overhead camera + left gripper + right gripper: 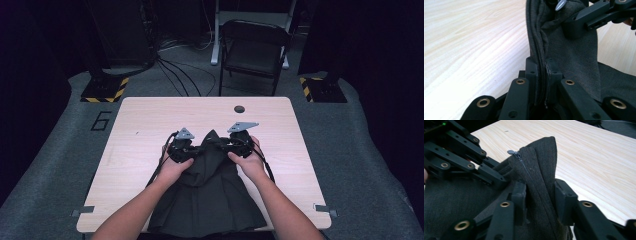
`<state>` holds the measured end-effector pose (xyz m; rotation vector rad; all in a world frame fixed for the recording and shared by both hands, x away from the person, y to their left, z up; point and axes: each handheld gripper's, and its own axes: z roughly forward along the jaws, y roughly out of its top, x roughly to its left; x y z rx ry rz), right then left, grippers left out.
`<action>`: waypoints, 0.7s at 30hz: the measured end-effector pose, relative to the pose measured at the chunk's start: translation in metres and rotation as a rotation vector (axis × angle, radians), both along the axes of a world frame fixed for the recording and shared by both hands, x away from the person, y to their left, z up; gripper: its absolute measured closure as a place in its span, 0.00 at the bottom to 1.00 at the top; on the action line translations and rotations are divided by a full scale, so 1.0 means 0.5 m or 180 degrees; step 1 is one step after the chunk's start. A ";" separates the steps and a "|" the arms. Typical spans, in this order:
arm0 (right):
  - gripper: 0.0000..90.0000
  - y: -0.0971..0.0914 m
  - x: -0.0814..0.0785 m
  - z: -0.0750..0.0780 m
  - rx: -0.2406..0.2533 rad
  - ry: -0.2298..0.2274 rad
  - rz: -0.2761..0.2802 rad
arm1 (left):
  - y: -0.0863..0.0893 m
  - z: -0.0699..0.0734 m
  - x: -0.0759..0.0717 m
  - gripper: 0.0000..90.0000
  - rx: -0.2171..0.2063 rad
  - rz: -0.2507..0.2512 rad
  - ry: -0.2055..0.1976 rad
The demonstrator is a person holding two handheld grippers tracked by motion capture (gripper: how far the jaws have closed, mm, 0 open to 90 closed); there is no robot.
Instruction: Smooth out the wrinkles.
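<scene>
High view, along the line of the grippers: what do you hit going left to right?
Bare table → left gripper, shut on the dark skirt → raised peak of the skirt → right gripper, its jaws around the fabric → bare table again.

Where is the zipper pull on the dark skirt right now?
The zipper pull sits at the raised waistband peak of the skirt, mid-table, between the left gripper and right gripper.
</scene>
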<state>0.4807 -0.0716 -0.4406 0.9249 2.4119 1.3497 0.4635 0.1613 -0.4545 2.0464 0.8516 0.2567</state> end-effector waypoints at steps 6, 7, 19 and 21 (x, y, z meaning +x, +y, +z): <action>0.56 -0.018 -0.029 0.013 0.0015 -0.0154 -0.0250 | -0.001 0.029 0.011 0.93 0.0074 -0.0043 -0.0069; 0.55 -0.025 -0.047 0.021 0.0064 -0.0230 -0.0301 | -0.001 0.042 0.016 0.93 0.0075 -0.0063 -0.0063; 0.55 0.058 -0.168 -0.050 -0.0127 0.0050 0.0498 | -0.006 0.129 0.042 0.93 0.0286 -0.0318 -0.0193; 0.55 0.081 -0.177 -0.070 -0.0235 0.0109 0.0647 | -0.002 0.140 0.045 0.93 0.0307 -0.0334 -0.0219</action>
